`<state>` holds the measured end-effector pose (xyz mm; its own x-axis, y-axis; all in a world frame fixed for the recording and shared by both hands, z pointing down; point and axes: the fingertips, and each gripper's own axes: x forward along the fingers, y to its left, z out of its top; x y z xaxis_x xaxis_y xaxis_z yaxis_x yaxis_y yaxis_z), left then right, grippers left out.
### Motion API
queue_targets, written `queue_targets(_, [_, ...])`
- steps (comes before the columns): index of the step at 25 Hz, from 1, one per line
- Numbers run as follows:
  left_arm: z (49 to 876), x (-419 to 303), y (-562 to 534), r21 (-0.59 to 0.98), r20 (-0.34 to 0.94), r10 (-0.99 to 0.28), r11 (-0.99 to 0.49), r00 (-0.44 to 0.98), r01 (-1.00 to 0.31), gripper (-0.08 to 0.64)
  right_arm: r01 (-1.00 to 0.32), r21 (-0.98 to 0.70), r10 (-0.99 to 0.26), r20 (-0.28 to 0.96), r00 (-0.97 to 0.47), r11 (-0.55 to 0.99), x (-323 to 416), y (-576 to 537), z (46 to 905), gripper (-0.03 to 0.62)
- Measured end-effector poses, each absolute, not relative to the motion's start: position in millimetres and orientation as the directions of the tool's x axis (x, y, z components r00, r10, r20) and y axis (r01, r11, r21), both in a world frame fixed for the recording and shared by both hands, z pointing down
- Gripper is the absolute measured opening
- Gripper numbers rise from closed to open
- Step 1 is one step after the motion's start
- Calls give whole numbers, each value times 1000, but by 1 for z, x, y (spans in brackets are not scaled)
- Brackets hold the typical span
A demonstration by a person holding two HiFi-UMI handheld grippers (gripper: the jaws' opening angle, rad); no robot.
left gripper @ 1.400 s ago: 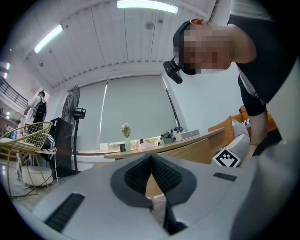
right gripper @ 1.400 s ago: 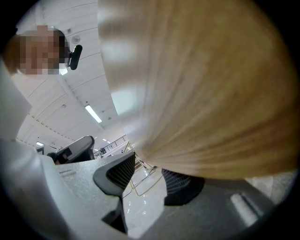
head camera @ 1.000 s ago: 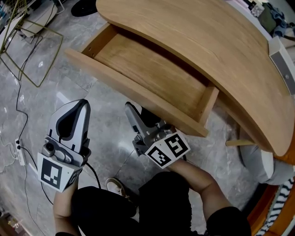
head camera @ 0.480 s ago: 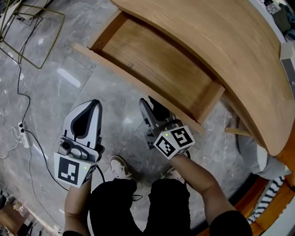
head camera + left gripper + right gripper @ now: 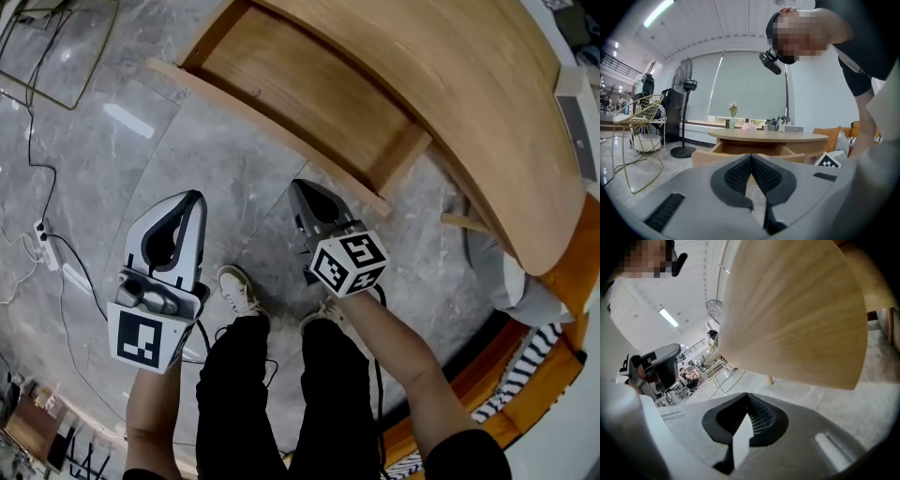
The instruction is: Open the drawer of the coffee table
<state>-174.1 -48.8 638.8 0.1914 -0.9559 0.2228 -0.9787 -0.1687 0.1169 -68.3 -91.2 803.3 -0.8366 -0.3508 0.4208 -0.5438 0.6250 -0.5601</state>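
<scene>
**Head view:** The drawer [image 5: 309, 98] stands well out from under the bench [image 5: 450, 84], and its inside is bare. Your left claw [image 5: 194, 199] and right claw [image 5: 302, 187] both hang over the floor [image 5: 122, 159], short of the drawer front [image 5: 267, 134] and touching nothing. The right one is nearer, just off the front's right end. I read the pull as done or close to it, so what's left is a clean exit.

**Left gripper view:** The left claw [image 5: 751, 157] is clenched, pads meeting at the tip with nothing between them. The open drawer [image 5: 710, 157] is dead ahead and well apart. This side has no contact risk, so just keep it level.

**Right gripper view:** The right claw's [image 5: 747, 397] jaws have just been closing and are now clenched on nothing. A wood panel [image 5: 797, 319] fills the upper frame close above the tips. I can't tell whether it's the drawer front or the bench edge. Don't lift into it; draw back low and straight.

If you want more travel, I see no handle. Release the right claw, take the front's edge near its middle and pull square so the drawer doesn't rack.
</scene>
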Motion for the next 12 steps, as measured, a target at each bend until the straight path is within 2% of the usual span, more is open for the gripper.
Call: queue_targets(12, [536,-147,-40,166,270,-946,-137,179,-976,8,-587,-522,-367,468,-804,619,-32,-93,671,5])
